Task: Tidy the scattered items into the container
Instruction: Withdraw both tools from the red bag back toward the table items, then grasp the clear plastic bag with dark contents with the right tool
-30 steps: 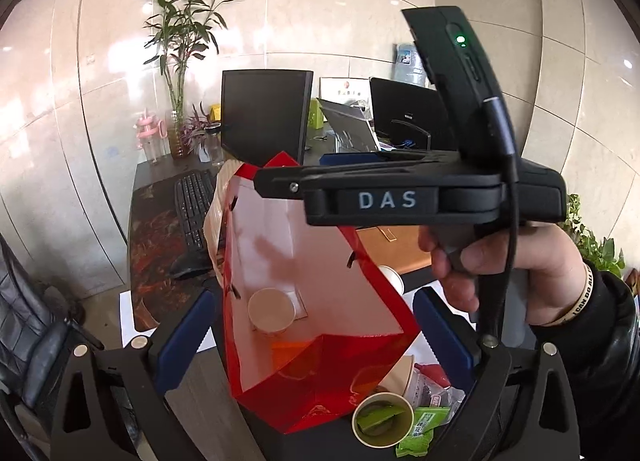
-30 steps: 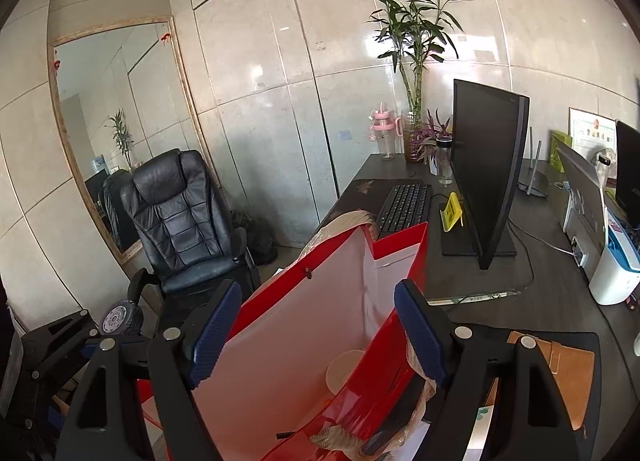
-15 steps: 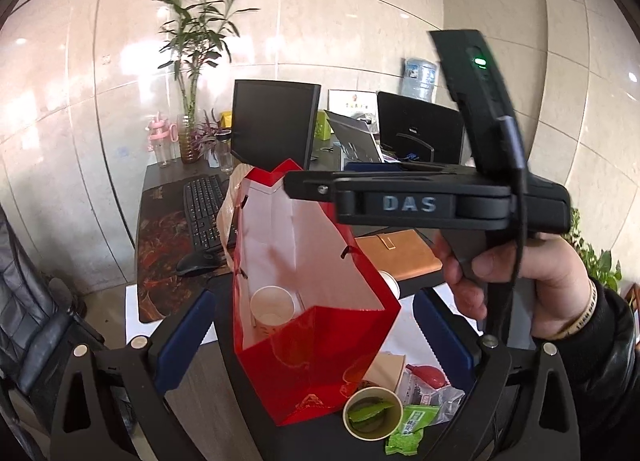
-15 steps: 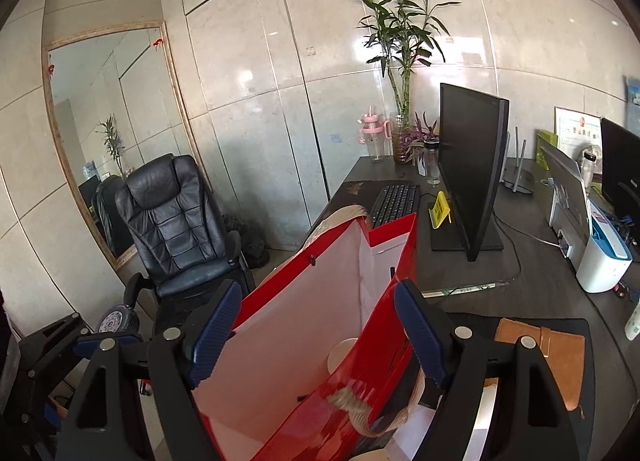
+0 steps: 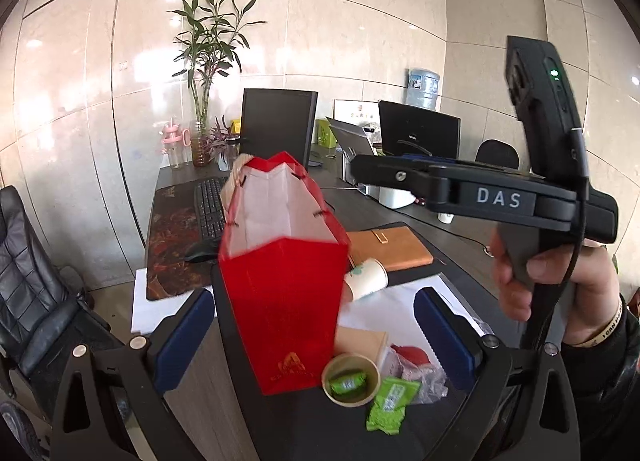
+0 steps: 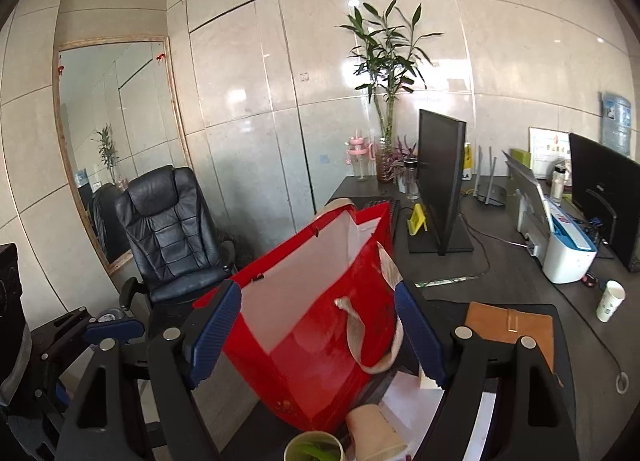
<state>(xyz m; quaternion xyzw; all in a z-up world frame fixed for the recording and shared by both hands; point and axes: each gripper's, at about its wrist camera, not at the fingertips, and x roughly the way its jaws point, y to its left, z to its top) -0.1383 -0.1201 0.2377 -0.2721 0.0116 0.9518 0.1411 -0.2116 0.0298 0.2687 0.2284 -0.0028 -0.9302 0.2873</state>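
Nearest to us, our left gripper hangs with its jaws spread and nothing between the pads, and our right gripper is likewise spread wide and empty; we judge both are free so that either can go for the next piece of litter. Just past the left fingers the scattered items lie bunched at the desk's near edge: a paper cup standing upright with a green packet inside, a second green packet flat beside it, crumpled clear wrap, and a white cup on its side. The red paper bag, our container, stands upright against them with its mouth open, which keeps every drop short; a small gold emblem low on its front is too small to read. On the right gripper's body, seen from the left wrist, we read "DAS". Farther back sit a tan notebook, a keyboard and two monitors.
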